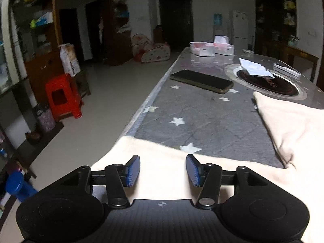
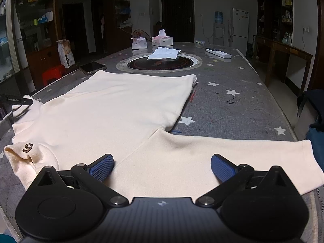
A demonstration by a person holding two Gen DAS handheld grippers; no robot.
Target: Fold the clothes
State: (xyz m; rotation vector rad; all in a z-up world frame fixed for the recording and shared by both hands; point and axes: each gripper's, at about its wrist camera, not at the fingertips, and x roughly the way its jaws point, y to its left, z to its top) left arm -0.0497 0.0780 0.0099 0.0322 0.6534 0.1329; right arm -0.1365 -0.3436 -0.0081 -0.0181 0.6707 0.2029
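- The left gripper (image 1: 163, 171) hangs over the left sleeve of the cream shirt (image 2: 113, 109); its jaws stand parted, with cloth below the gap and nothing pinched between the blue pads (image 1: 133, 171).
- Left of those jaws and well off the bench (image 1: 202, 117), a red stool (image 1: 62, 97) stands on the floor.
- Ahead of the left jaws, past the sleeve edge, bare star-printed cover shows; farther ahead lies a dark phone (image 1: 202, 81).
- Ahead and to the right of the left jaws the shirt's body runs away up the bench, its far hem near a round dark hob (image 1: 267, 81) with a white cloth (image 1: 255, 68) on it.
- The right gripper (image 2: 162, 168) sits low over the right shoulder and sleeve of the shirt; its jaws are spread wide and hold nothing, cloth lying flat between the pads (image 2: 102, 167).
- Left of the right jaws, the collar carries a small dark mark shaped like a 5 (image 2: 28, 147).
- Ahead of the right jaws the shirt lies spread flat on the bench.
- Right of the right jaws the right sleeve stretches out toward the bench edge.
- Far ahead sit two tissue boxes (image 2: 162, 39).
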